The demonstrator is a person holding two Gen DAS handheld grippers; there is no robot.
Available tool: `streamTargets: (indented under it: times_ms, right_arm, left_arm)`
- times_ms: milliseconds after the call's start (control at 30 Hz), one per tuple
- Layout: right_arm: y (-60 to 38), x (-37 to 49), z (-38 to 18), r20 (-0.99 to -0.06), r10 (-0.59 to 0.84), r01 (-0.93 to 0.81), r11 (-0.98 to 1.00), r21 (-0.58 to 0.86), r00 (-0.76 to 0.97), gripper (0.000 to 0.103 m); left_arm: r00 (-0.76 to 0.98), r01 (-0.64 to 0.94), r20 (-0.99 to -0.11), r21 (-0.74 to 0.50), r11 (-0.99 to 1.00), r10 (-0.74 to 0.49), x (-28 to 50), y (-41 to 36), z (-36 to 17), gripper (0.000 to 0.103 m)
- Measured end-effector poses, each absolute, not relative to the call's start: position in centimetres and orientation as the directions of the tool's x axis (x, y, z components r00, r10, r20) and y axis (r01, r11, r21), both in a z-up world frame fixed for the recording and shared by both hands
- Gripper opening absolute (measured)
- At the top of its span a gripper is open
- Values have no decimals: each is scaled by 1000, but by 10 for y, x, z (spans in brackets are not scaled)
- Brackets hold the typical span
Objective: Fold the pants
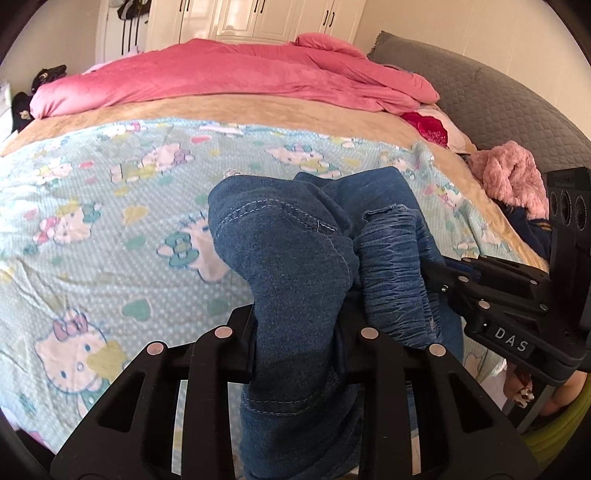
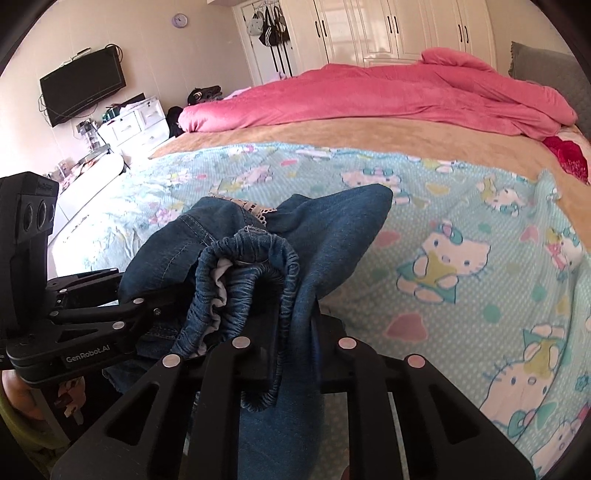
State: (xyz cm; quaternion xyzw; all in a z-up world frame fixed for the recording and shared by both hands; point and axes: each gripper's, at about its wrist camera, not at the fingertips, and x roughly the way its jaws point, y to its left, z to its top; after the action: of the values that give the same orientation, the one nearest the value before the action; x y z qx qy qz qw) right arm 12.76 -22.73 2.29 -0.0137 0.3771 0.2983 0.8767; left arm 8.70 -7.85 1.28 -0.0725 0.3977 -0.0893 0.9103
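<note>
Bed blanket (image 1: 92,229) below; left gripper (image 1: 295,354), right gripper (image 2: 295,354) each clamp raised pants (image 1: 288,251).

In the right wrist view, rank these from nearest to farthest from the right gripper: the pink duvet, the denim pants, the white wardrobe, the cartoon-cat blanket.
1. Denim pants, clamped in the right gripper.
2. Cartoon-cat blanket, spread just beyond and to the right.
3. Pink duvet, heaped across the bed's far side.
4. White wardrobe, against the back wall.
</note>
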Motion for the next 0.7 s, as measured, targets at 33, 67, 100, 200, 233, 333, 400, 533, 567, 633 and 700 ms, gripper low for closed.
streamTargets:
  times_ms: [33, 67, 100, 200, 233, 333, 400, 533, 567, 633, 700]
  right_arm:
    - [-227, 130, 26, -665, 513, -535, 821, 197, 543, 13]
    - [-226, 131, 27, -662, 514, -538, 820, 195, 545, 13]
    - [-224, 134, 31, -656, 518, -543, 818, 191, 549, 13]
    - [-220, 141, 39, -646, 522, -551, 814, 182, 557, 13]
    - [-218, 142, 40, -644, 522, -553, 813, 179, 559, 13]
    - [-214, 148, 44, -639, 523, -558, 812, 172, 564, 13]
    - [-212, 153, 46, -638, 524, -561, 810, 169, 564, 13]
    - [-206, 161, 48, -634, 521, -563, 811, 159, 571, 13]
    - [-205, 164, 48, -635, 520, -562, 812, 158, 572, 13]
    - [-203, 167, 48, -634, 518, -562, 812, 154, 574, 13]
    - [-202, 170, 50, -632, 518, -562, 813, 153, 577, 13]
  left_arm:
    - [670, 104, -709, -201, 974, -218, 89, -78, 15, 21]
    - [674, 102, -707, -200, 974, -216, 91, -77, 18, 21]
    - [676, 99, -705, -199, 975, -213, 93, -76, 19, 21]
    - [684, 93, -701, -193, 977, -204, 99, -72, 25, 21]
    - [685, 92, -700, -191, 977, -202, 99, -71, 27, 21]
    - [690, 85, -697, -191, 978, -196, 104, -68, 30, 21]
    - [692, 81, -697, -188, 979, -191, 108, -66, 32, 21]
    - [694, 72, -697, -182, 981, -180, 115, -64, 32, 21]
    - [694, 69, -697, -182, 981, -179, 117, -63, 32, 21]
    - [697, 66, -695, -182, 981, -176, 120, -62, 33, 21]
    - [698, 65, -695, -179, 982, -173, 123, -62, 32, 21]
